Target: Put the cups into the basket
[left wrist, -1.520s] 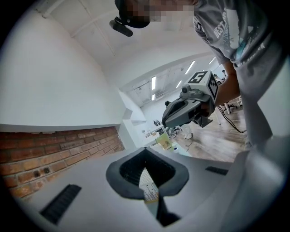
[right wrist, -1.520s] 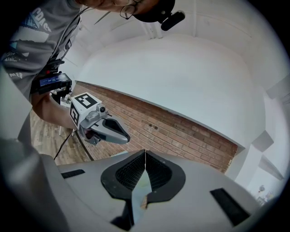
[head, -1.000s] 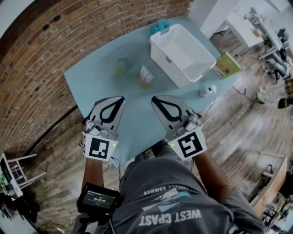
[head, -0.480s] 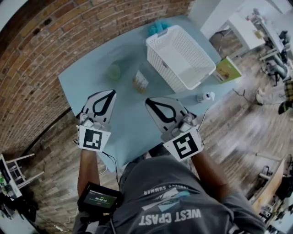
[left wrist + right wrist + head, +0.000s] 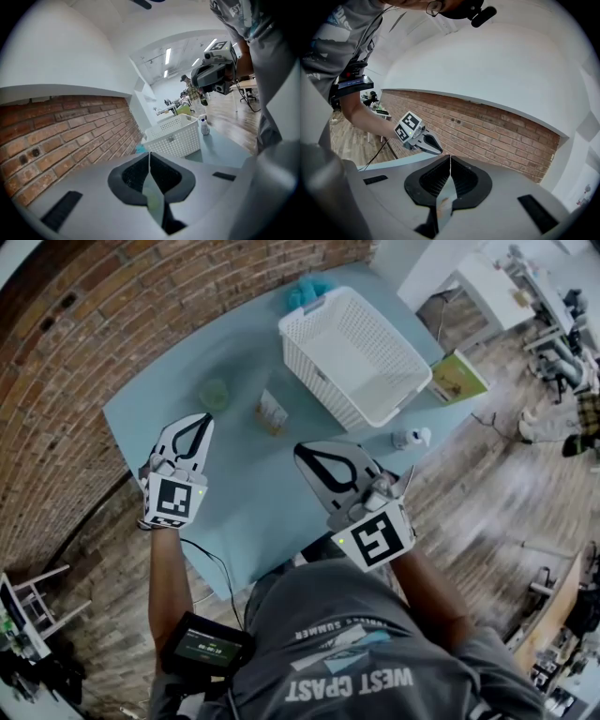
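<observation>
Zero progress, by my read: white perforated plastic basket (image 5: 317, 381), upper centre of frame, is empty; pale green translucent cup (image 5: 214, 395) and clear yellowish cup (image 5: 272, 413) stand on the light-blue desk (image 5: 246, 512), left of it; left claw (image 5: 202, 419) and right claw (image 5: 300, 449) both fully closed, gripping nothing.

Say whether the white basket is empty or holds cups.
Empty. The head view shows the basket bare inside; the green cup and the other cup stand on the table.

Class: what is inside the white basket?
The basket shows only its bare floor, no cup; its near wall hides a floor strip. The green cup and second cup stand outside on the table.
</observation>
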{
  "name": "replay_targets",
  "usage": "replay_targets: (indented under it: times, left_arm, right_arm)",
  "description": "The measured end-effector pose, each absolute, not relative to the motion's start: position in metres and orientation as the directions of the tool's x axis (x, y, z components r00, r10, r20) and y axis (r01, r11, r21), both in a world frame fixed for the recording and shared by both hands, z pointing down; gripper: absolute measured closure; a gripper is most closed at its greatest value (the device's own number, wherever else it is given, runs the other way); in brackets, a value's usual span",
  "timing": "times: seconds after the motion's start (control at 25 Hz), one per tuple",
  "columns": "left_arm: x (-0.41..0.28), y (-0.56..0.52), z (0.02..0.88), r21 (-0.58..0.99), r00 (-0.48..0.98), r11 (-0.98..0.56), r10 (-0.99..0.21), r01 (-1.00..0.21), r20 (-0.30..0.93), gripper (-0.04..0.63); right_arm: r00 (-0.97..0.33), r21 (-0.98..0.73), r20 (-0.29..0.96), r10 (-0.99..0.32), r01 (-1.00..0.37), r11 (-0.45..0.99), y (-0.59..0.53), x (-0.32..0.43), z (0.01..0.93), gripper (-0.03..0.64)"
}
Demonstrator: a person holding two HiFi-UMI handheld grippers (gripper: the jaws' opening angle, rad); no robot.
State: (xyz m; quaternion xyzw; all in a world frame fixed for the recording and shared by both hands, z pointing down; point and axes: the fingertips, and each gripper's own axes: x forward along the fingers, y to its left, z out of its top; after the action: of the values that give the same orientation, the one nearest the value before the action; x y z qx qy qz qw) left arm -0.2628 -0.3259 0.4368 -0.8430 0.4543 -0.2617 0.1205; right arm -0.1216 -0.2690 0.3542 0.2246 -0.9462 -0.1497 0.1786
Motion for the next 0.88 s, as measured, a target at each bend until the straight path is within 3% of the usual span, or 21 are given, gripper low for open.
replay_targets:
  times: [0.12,0.28,0.64,0.88]
  left_arm:
    - [-0.267,-0.340,0.457,-0.433,0.435,-0.576,-0.814,-0.693,0.385,0.592]
    - [-0.269,-0.357,0.483,-0.419,0.424,-0.600,-0.790,-0.682,0.443,0.534]
    - [-0.264,-0.386,0.548,-0.385,0.391,-0.660,-0.717,-0.645,0.577,0.348]
    - [-0.275,-0.401,0.593,-0.393,0.324,-0.689,-0.668,-0.609,0.670,0.333]
  right_arm:
    - [-0.827,0.360,0.280,-0.488,-0.381,0.852,-0.275,-0.114,0.358,0.603]
    - [-0.817,0.356,0.286,-0.500,-0.394,0.848,-0.282,-0.103,0.361,0.603]
    - [-0.795,0.337,0.306,-0.524,-0.424,0.841,-0.297,-0.079,0.372,0.603]
    - [-0.788,0.325,0.318,-0.528,-0.432,0.841,-0.304,-0.071,0.381,0.603]
